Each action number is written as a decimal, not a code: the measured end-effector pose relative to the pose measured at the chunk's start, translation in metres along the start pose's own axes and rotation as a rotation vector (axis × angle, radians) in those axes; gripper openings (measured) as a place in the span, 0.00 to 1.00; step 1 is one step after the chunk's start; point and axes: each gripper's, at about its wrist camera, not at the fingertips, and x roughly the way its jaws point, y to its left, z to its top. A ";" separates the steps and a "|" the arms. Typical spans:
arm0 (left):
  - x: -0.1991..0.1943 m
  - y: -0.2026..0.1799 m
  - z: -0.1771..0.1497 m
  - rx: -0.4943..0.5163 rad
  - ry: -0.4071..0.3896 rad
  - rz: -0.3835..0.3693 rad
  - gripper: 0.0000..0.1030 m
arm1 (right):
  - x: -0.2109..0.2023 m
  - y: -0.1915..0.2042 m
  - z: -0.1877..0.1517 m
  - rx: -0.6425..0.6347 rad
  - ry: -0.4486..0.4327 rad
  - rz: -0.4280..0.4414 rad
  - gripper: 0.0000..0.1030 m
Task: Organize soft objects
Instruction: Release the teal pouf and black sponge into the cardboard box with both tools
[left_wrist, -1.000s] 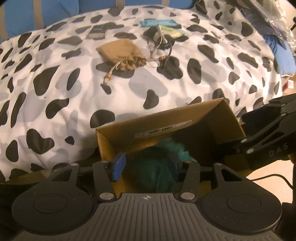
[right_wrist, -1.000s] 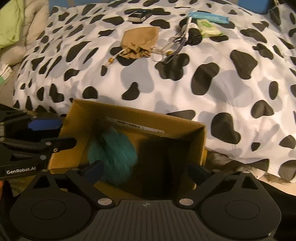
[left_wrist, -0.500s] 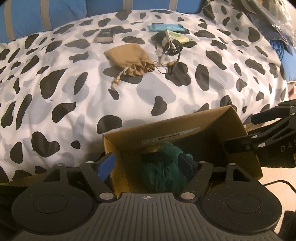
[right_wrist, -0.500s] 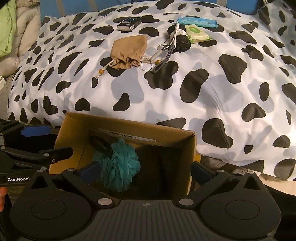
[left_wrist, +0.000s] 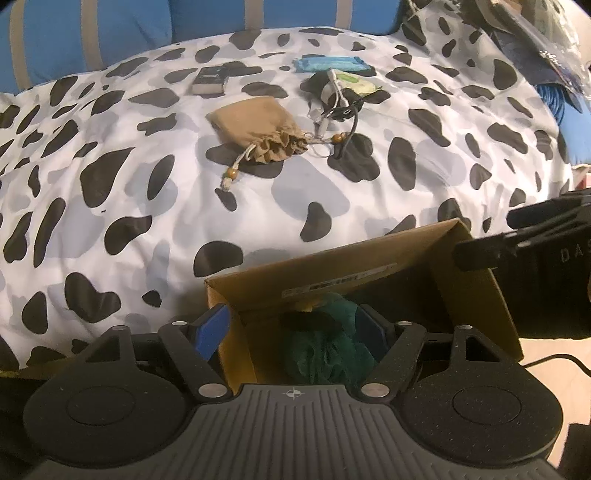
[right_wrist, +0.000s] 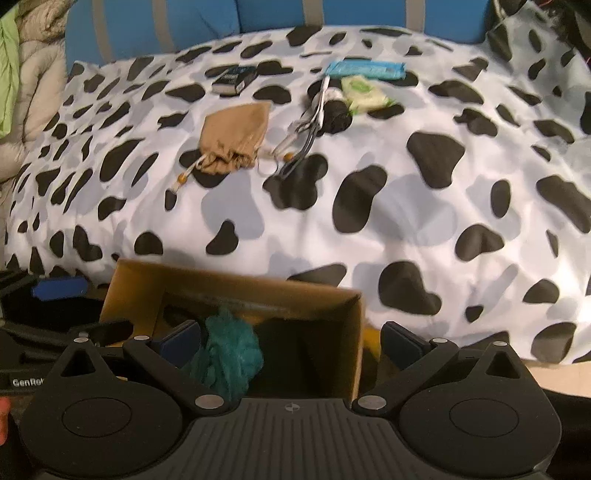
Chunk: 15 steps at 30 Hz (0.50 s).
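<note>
A teal mesh bath puff (left_wrist: 325, 347) lies inside an open cardboard box (left_wrist: 332, 258) at the near edge of the bed. My left gripper (left_wrist: 295, 328) stands open over the box's left corner, one blue pad outside the left wall, the other inside beside the puff, neither pressing on it. My right gripper (right_wrist: 291, 343) is open and wide, straddling the box's right wall (right_wrist: 354, 332), with the puff (right_wrist: 229, 354) by its left finger. A tan drawstring pouch (left_wrist: 258, 129) lies farther back on the cow-spotted duvet (left_wrist: 110, 184).
Behind the pouch (right_wrist: 236, 136) lie a small black box (left_wrist: 210, 79), a blue packet (left_wrist: 330, 62), a green wipes pack (left_wrist: 356, 81) and a black bundle with cords (left_wrist: 332, 103). Blue striped cushions (right_wrist: 166, 26) line the back. Bare floor (left_wrist: 546, 354) shows at right.
The left jaws spread apart and let go of the teal puff, which now rests loose in the box. Both grippers tilted slightly, showing more of the bed.
</note>
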 end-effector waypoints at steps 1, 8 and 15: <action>-0.001 0.001 0.001 -0.002 -0.005 0.002 0.72 | -0.001 0.000 0.001 0.002 -0.010 -0.001 1.00; -0.006 0.004 0.007 -0.006 -0.038 0.031 0.72 | -0.003 0.002 0.010 -0.019 -0.064 0.002 1.00; -0.011 0.007 0.015 0.021 -0.076 0.057 0.72 | -0.005 0.002 0.019 -0.031 -0.119 -0.014 1.00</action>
